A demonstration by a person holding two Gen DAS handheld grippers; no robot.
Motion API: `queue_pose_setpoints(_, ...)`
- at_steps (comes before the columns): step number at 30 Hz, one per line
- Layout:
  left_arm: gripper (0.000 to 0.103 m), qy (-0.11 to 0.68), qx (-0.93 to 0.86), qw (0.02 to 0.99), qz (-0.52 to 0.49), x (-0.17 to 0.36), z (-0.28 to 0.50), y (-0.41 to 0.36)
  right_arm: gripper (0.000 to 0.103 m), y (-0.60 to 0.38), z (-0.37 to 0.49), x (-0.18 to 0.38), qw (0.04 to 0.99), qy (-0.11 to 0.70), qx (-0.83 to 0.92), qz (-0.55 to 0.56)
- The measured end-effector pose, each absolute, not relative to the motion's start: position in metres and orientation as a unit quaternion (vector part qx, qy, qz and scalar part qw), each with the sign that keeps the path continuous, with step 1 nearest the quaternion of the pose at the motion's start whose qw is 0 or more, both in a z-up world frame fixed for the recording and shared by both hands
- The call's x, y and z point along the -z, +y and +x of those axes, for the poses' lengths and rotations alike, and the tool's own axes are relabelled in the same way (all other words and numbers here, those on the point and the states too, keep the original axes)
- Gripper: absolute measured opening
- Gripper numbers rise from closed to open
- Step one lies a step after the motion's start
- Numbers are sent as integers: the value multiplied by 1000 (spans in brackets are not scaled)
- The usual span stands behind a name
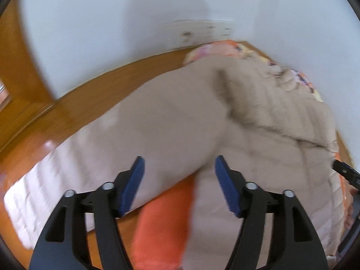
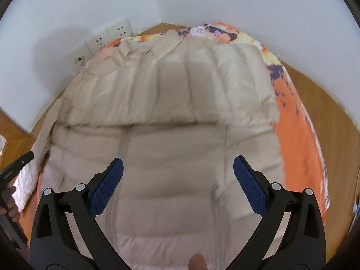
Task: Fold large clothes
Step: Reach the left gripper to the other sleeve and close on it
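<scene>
filling the middle of both frames, a beige quilted jacket (image 2: 162,117) lay on an orange floral sheet (image 2: 297,135) over a wooden floor (image 1: 94,94). low in each frame, the left gripper (image 1: 178,184) and right gripper (image 2: 177,186) gaped wide, holding nothing.

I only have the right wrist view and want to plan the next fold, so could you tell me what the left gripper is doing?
Observer: The left gripper is open and hovers over the beige puffer jacket, holding nothing.
Operator: Thank you. Is any of the jacket off the orange floral cloth on that side?
Observer: Yes, a pale quilted part lies past the orange floral cloth onto the wooden surface.
Operator: And does my own gripper show from there?
Observer: Only a dark tip of the right gripper at the frame's right edge; its jaws stand open in your own view.
</scene>
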State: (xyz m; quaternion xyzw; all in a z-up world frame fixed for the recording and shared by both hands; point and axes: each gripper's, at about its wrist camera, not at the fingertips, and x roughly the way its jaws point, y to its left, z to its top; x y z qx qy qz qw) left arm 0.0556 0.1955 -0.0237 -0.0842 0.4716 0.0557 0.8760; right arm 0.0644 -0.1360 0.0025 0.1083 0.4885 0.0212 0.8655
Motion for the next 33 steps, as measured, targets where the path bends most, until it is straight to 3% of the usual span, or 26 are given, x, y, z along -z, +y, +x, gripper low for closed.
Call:
queue_pose_setpoints(10, 84, 478, -153, 860, -87, 49, 2, 257, 97, -114, 36, 5, 858, 498, -37, 121)
queue_pose_setpoints(20, 87, 494, -259, 828, -63, 73, -3, 291, 97, -100, 30, 11, 853, 506, -44, 120)
queue_pose_setpoints(23, 97, 490, -267, 826, -84, 78, -5, 300, 97, -100, 28, 11, 852, 507, -45, 120)
queue_pose_setpoints(28, 98, 479, -259, 825, -152, 88, -8, 318, 98, -96, 25, 13, 850, 511, -47, 122)
queue_pose_setpoints(33, 98, 472, -267, 826, -154, 89, -6, 314, 98, -93, 24, 15, 849, 511, -51, 126)
